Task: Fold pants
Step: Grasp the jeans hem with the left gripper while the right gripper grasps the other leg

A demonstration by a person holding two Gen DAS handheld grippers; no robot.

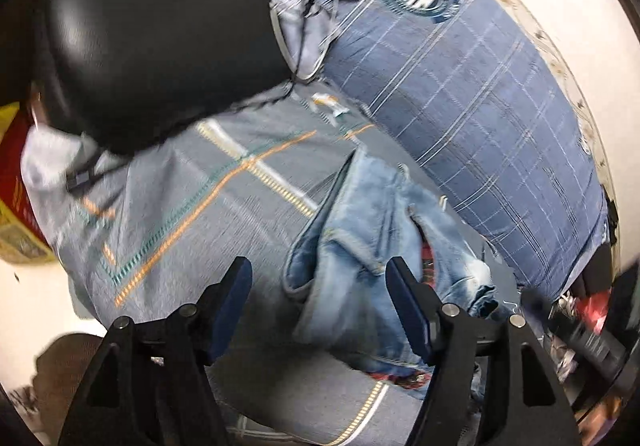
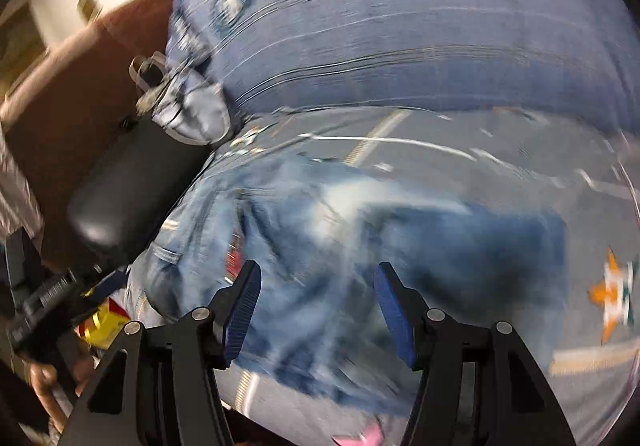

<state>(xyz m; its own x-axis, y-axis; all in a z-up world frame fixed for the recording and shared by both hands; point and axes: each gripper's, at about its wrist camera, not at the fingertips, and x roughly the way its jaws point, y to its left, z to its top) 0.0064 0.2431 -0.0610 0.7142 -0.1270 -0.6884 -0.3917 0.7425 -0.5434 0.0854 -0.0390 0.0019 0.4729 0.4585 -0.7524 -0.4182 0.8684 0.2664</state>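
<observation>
Light blue jeans (image 1: 360, 230) lie crumpled on a grey bedsheet (image 1: 180, 206) with orange and teal stitched lines. In the left wrist view my left gripper (image 1: 318, 282) hovers over the jeans' near end. It is open, its blue pads are apart, and only cloth shows beyond them. In the right wrist view, which is blurred by motion, the jeans (image 2: 320, 238) spread across the sheet (image 2: 500, 166). My right gripper (image 2: 316, 286) is open above them and its pads touch nothing.
A blue checked pillow (image 1: 460, 86) (image 2: 400, 46) lies along the far side of the jeans. A black padded cushion (image 1: 152, 38) (image 2: 132, 190) sits at the sheet's edge, with a pale face mask (image 2: 192, 114) beside it. Clutter and a hand (image 2: 44, 378) show at lower left.
</observation>
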